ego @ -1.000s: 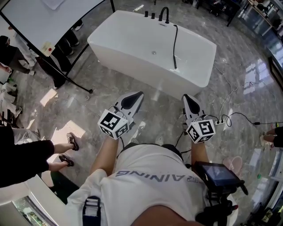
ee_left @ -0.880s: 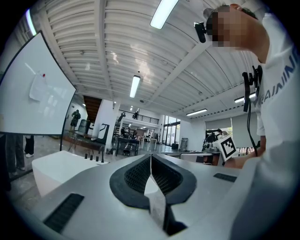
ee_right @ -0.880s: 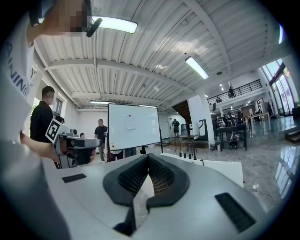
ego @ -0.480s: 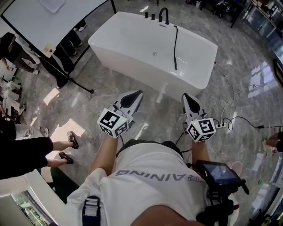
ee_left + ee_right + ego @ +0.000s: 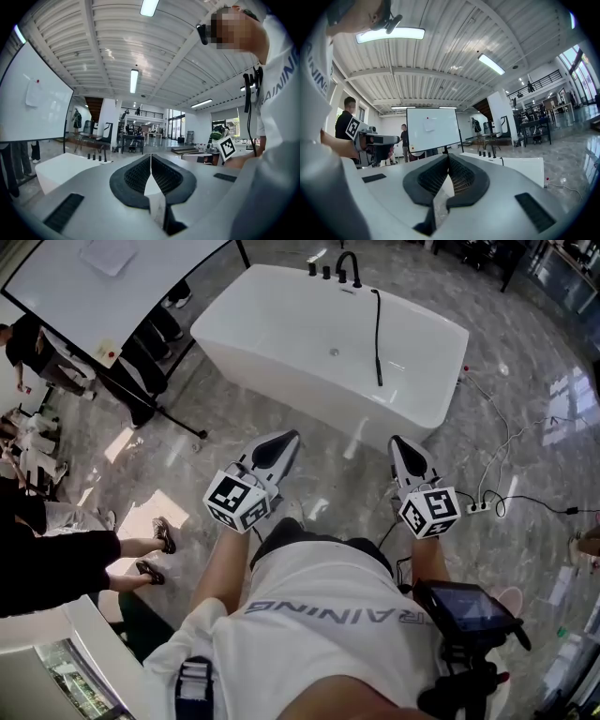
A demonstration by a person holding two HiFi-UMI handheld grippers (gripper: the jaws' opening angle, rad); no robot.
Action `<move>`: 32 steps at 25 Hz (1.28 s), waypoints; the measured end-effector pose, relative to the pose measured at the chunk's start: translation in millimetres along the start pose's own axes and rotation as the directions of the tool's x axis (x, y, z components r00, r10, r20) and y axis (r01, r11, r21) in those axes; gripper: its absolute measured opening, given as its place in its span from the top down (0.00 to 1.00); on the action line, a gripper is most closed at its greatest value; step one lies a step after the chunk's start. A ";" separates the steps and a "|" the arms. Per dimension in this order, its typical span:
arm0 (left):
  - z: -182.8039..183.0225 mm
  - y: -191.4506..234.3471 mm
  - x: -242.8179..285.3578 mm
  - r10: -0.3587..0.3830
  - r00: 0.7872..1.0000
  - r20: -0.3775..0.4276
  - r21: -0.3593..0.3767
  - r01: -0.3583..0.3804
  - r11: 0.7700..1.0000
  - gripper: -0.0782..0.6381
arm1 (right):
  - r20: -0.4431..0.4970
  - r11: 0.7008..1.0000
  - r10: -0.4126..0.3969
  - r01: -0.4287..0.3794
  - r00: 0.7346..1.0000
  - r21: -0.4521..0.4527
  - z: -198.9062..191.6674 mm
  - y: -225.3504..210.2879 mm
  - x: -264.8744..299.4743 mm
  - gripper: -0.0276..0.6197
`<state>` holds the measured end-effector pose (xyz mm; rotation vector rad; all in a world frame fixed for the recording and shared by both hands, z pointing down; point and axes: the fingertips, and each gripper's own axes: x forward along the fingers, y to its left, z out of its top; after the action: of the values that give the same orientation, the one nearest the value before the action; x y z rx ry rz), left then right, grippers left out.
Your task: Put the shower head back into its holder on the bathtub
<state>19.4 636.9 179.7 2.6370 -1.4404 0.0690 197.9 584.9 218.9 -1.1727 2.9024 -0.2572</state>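
Observation:
A white freestanding bathtub (image 5: 281,343) stands on the marble floor ahead. A black faucet (image 5: 349,268) and small black fittings sit on its far rim. The black shower head with its hose (image 5: 378,334) hangs from that rim down the tub's inside. My left gripper (image 5: 284,444) and right gripper (image 5: 400,448) point level at the tub, well short of its near wall. Both are shut with nothing between the pads, as the left gripper (image 5: 150,157) and right gripper (image 5: 448,157) show in their own views. The tub (image 5: 61,169) (image 5: 515,165) also shows in both gripper views.
A whiteboard on a black stand (image 5: 112,282) stands left of the tub, its foot (image 5: 178,423) reaching onto the floor. People stand at the far left, and sandalled feet (image 5: 155,549) are close by. A power strip and cables (image 5: 483,507) lie on the floor at the right.
Both grippers have travelled forward together with the person, and the tub now sits slightly further right in the head view. The jaws stay shut.

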 end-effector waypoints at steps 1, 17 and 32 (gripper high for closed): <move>0.4 1.0 4.7 -0.003 1.000 0.002 0.000 0.003 1.000 0.86 | -0.002 1.000 -0.004 0.004 1.000 0.000 -1.1 -3.8 -0.1 0.94; -4.1 86.9 76.6 -0.082 0.996 0.022 -0.046 0.083 0.995 0.86 | -0.053 0.996 -0.088 0.087 0.995 -0.021 -1.4 -43.9 83.9 0.94; -2.3 278.4 110.4 -0.152 0.988 0.018 -0.092 0.153 0.984 0.86 | -0.113 0.987 -0.161 0.158 0.980 -0.035 -0.5 -27.7 265.0 0.94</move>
<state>-154.7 396.6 220.7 2.6645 -1.2088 -0.0277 25.9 382.5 239.6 -1.4451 2.9190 -0.2997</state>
